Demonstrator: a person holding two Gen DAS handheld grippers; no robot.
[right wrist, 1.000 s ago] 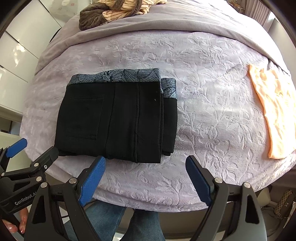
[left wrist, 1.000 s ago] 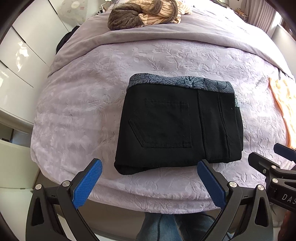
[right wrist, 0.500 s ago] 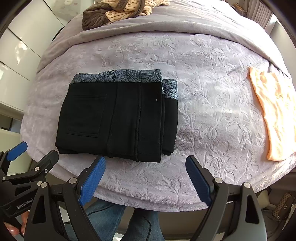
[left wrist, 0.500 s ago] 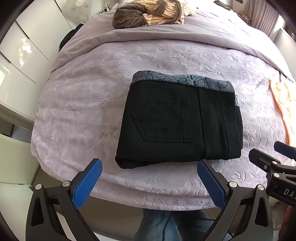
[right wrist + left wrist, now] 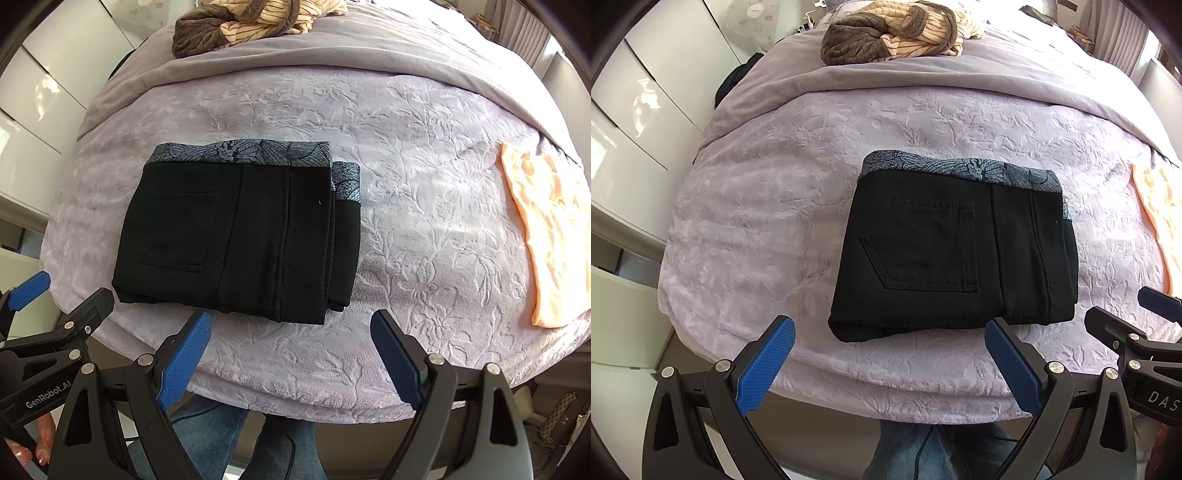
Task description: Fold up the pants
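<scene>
The black pants [image 5: 953, 251] lie folded into a neat rectangle on the lilac bedspread [image 5: 775, 221], back pocket up, with a grey floral waistband along the far edge. They also show in the right wrist view [image 5: 240, 236]. My left gripper [image 5: 886, 365] is open and empty, held off the near edge of the bed, short of the pants. My right gripper [image 5: 291, 358] is open and empty too, beside it to the right. Each gripper shows at the edge of the other's view.
A peach cloth [image 5: 550, 236] lies flat at the bed's right side. A brown and striped heap of clothes [image 5: 890, 33] sits at the far end on a grey blanket. White cupboards [image 5: 639, 122] stand left. The person's jeans-clad legs [image 5: 221, 443] are below.
Both grippers have drawn back and up from the bed a little, open throughout. The folded pants have not moved.
</scene>
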